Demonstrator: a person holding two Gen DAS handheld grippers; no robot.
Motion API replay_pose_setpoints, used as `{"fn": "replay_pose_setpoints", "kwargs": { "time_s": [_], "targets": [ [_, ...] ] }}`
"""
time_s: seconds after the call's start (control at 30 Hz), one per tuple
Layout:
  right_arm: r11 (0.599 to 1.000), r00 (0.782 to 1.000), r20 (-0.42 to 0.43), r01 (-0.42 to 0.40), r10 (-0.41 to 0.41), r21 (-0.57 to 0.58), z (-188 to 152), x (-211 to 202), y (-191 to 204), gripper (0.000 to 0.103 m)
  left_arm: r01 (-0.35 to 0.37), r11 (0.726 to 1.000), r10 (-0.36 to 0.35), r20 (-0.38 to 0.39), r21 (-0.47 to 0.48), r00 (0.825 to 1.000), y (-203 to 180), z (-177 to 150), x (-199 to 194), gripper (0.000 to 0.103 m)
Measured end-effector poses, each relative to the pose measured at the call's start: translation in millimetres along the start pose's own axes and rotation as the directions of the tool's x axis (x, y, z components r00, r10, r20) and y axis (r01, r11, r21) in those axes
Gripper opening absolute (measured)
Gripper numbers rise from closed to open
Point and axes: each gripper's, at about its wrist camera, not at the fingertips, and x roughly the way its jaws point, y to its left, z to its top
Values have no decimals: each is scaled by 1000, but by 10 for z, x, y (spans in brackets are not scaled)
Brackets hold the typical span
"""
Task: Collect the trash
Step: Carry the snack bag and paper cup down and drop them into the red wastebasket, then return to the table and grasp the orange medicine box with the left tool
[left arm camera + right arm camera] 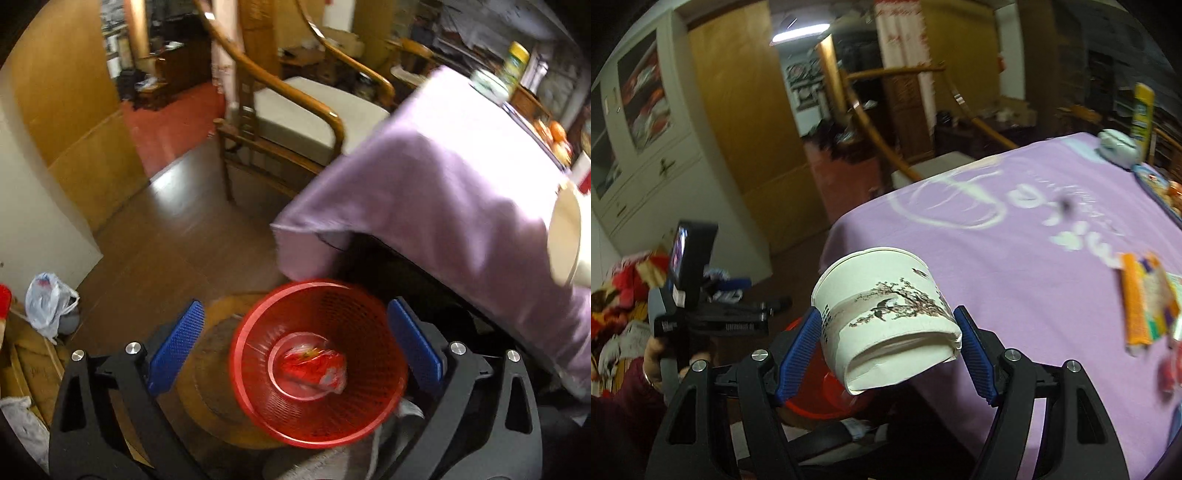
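Observation:
A red mesh wastebasket (258, 402) stands on a round wooden stool below my left gripper (295, 332), which is open and empty above it. A red snack wrapper (314, 367) lies in the basket's bottom. My right gripper (886, 325) is shut on a crushed white paper cup (882, 314) with a branch-and-bird print, held sideways over the edge of the purple-clothed table (1015, 240). The cup also shows in the left wrist view (565, 236). Part of the red basket (812, 402) shows below the cup. An orange snack packet (1145, 299) lies on the table.
A wooden armchair (295, 118) with a pale cushion stands behind the table. A white plastic bag (48, 302) lies on the floor at left. Jars (513, 66), a ceramic pot (1119, 147) and fruit (557, 136) sit at the table's far side. The left hand-held gripper (690, 295) shows in the right wrist view.

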Motion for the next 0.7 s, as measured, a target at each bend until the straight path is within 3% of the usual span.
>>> {"fn": "replay_pose_setpoints", "kwargs": {
  "time_s": [0.2,0.27,0.5,0.7],
  "targets": [
    [991,990,-78,-120,115,-58,84,375,428,74,-88,992,90,15,-88,996,406,-30,-47,96],
    [986,984,-96,-158,152,-57,134,483,434,80,-100,989,103,18,-106,995,494,-28,-50,96],
    [992,988,-86,-128,126,-12,139,507,267,82,-95,990,98,17,-106,995,491,-12,-64,96],
    [996,994,-53,-91,92,13,34,317,88,82,-82,995,83,26,-50,996,181,15,-104,96]
  ]
}}
